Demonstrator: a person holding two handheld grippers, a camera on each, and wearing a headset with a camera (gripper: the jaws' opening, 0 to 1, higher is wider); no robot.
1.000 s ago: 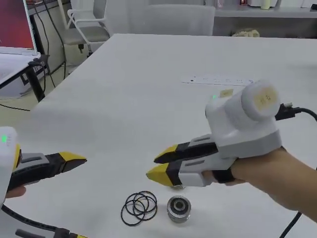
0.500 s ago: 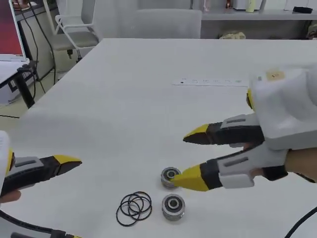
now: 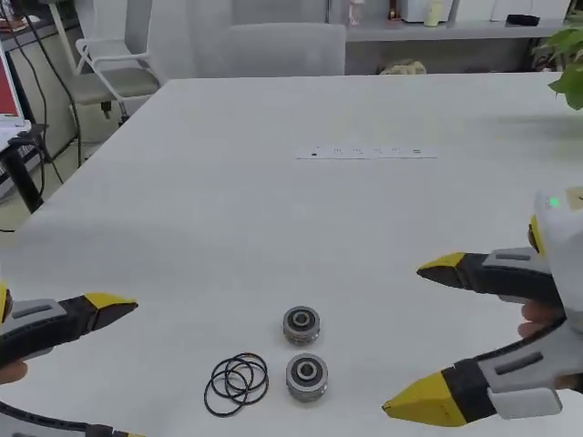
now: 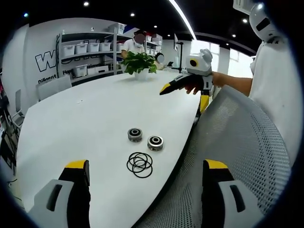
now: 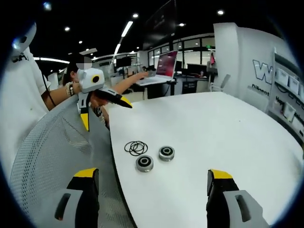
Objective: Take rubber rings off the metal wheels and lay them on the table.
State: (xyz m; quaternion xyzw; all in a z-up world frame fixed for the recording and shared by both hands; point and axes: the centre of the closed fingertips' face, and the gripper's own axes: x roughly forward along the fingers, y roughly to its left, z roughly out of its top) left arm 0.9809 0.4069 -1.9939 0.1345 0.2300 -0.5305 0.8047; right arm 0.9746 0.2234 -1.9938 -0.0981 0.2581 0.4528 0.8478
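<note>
Left gripper [image 4: 146, 166] hangs spread wide and empty at the near-left, with the black rubber rings [image 3: 237, 382] piled flat on the white table [image 3: 273, 200] just left of the nearer metal wheel [image 3: 306, 376]; the second wheel [image 3: 301, 324] stands just behind it. Right gripper [image 3: 410, 339] has pulled off the wheels to the right, jaws gone from pinched to wide apart, gripping nothing, so probably between pulls or finishing; whether any ring is left on a wheel, can't tell. No containers, rings lie loose.

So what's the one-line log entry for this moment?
left gripper: open, empty | right gripper: open, empty | rings: piled on table beside two wheels
</note>
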